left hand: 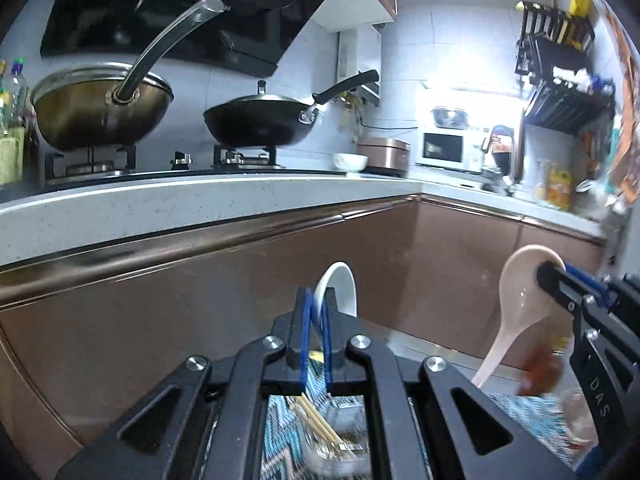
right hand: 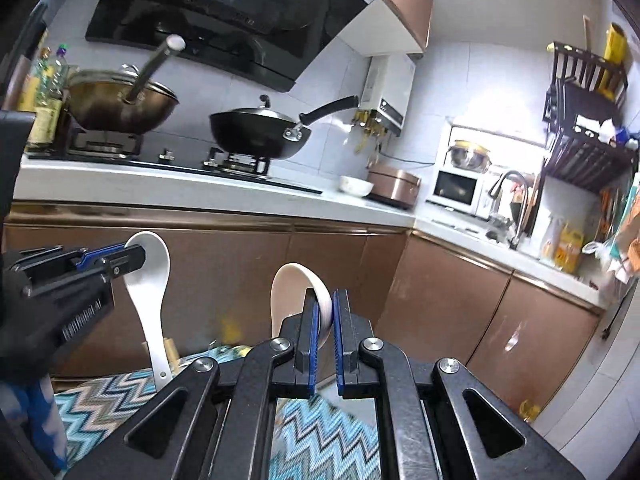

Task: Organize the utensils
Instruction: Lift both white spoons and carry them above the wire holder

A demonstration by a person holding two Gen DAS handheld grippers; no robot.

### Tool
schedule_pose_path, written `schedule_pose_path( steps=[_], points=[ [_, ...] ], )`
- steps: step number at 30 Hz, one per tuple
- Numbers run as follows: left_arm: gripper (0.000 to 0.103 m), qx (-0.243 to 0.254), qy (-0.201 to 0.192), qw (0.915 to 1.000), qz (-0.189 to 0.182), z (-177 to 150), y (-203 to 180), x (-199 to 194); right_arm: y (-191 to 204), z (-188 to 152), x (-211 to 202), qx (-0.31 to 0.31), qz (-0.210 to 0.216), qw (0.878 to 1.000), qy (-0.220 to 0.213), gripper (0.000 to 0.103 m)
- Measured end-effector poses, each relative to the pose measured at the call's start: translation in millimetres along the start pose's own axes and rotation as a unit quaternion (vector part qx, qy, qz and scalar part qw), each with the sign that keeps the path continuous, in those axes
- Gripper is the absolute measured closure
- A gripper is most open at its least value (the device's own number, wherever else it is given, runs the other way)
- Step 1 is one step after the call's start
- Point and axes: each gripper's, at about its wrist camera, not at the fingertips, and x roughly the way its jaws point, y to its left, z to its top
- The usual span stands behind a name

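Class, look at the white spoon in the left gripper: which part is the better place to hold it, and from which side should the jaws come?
The white spoon hangs bowl up, handle down, with the left gripper shut on the bowl's rim. That curved, glossy rim looks a poor seat and could slip. Probably better is the handle just under the bowl, which is narrower and straighter, with the jaws coming level from the side across its width.

On the side of my right gripper [left hand: 554, 276], at the right edge of the left wrist view, white capitals run downward and I can read "DAS". In the right wrist view my left gripper [right hand: 134, 258] carries a white line of print on its side at the left of the frame, too smeared to spell out. The range hood [right hand: 224, 12] at the top bears small print and a white sticker near its right corner, both illegible.
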Motion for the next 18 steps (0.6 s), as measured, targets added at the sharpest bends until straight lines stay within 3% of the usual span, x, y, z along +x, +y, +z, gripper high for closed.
schedule_pose_path(
  steps=[7, 18],
  points=[
    [0.098, -0.002, 0.007, 0.9997, 0.023, -31.5, -12.5, 46.8, 12.2, -23.0, 52.3, -0.021, -0.025, 0.999, 0.011, 0.096],
    [0.094, -0.016, 0.028, 0.9992, 0.022, -67.5, -11.0, 73.6, 23.5, -69.7, 91.3, -0.014, -0.005, 0.998, 0.056, 0.093]
  ],
)
